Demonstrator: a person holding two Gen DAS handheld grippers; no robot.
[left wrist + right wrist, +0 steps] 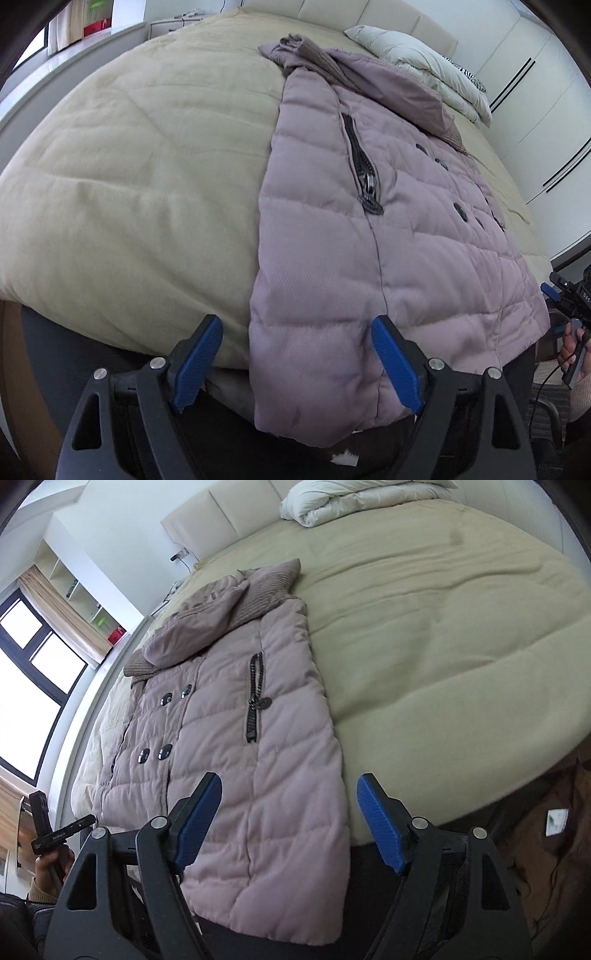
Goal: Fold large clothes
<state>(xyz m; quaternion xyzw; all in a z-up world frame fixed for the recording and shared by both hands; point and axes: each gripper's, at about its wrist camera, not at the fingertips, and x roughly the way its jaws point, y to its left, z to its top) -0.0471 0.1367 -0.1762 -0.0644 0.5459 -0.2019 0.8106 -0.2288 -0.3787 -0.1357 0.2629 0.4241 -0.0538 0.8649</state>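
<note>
- Your left gripper (297, 362) tilts down over the coat's (388, 229) hem, jaws spread, holding nothing.
- Your right gripper (288, 821) angles down at the hem's other corner, jaws wide, empty.

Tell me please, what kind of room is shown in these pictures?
Most likely a bedroom. A wide bed with a beige cover fills the view, with a padded headboard and a folded white duvet at its far end. A pink quilted coat lies on the bed.
</note>
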